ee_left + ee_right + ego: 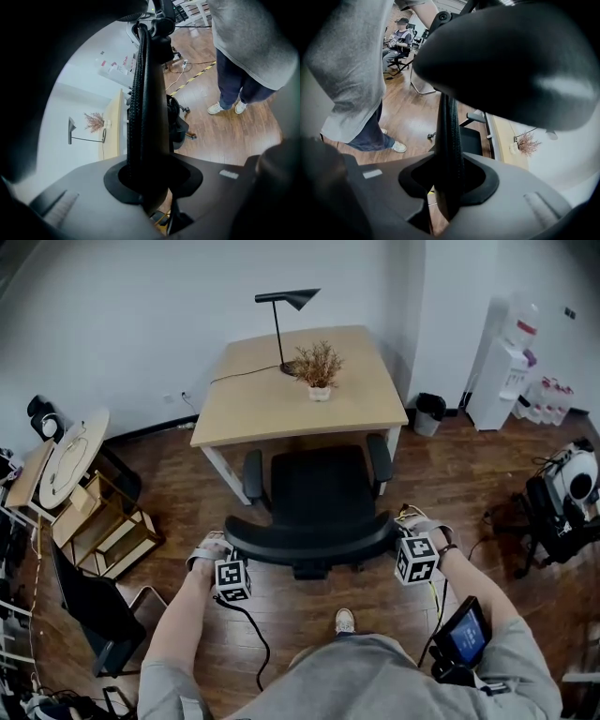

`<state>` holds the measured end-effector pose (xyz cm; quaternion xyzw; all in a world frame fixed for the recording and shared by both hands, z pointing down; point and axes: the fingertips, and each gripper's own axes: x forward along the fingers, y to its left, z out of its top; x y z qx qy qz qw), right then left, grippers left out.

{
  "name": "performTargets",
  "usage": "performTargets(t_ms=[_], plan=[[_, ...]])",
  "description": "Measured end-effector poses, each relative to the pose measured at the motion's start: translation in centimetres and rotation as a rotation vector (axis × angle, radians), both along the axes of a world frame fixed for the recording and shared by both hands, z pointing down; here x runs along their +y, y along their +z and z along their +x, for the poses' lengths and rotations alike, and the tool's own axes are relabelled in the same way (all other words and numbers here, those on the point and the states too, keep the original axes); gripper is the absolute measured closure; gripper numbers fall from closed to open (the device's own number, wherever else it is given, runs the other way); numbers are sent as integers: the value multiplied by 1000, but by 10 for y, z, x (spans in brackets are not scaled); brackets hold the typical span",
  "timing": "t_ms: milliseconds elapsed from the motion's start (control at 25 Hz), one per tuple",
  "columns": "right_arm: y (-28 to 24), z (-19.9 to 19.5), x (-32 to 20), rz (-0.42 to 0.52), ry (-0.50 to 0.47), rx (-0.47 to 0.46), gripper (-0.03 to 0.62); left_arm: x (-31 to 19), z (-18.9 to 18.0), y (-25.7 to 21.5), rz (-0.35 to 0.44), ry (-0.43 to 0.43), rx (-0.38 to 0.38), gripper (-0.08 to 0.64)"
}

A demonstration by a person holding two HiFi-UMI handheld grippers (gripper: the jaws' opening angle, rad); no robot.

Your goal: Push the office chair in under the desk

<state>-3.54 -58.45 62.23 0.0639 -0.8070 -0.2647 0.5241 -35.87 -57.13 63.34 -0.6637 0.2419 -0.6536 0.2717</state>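
A black office chair (319, 491) stands in front of a light wooden desk (272, 404), its seat facing the desk and its front edge just at the desk's near edge. My left gripper (225, 563) is shut on the left end of the curved backrest (309, 542). My right gripper (405, 545) is shut on the right end. In the left gripper view the backrest's mesh edge (143, 108) runs up from between the jaws of the left gripper (147, 180). The right gripper view shows the backrest edge (450, 136) clamped in the right gripper (449, 180).
A black lamp (284, 315) and a potted dry plant (319, 367) stand on the desk. Wooden shelves (103, 526) and a dark chair are at the left. A water dispenser (502, 371), a bin (429, 412) and equipment (562, 493) are at the right. A cable (248, 634) trails on the floor.
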Motion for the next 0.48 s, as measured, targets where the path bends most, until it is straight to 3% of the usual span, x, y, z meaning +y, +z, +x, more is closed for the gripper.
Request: performTargets(t_ms=[480], plan=[[-2, -13, -67, -1, -5, -10, 477, -69, -12, -6, 16, -11, 0, 469]])
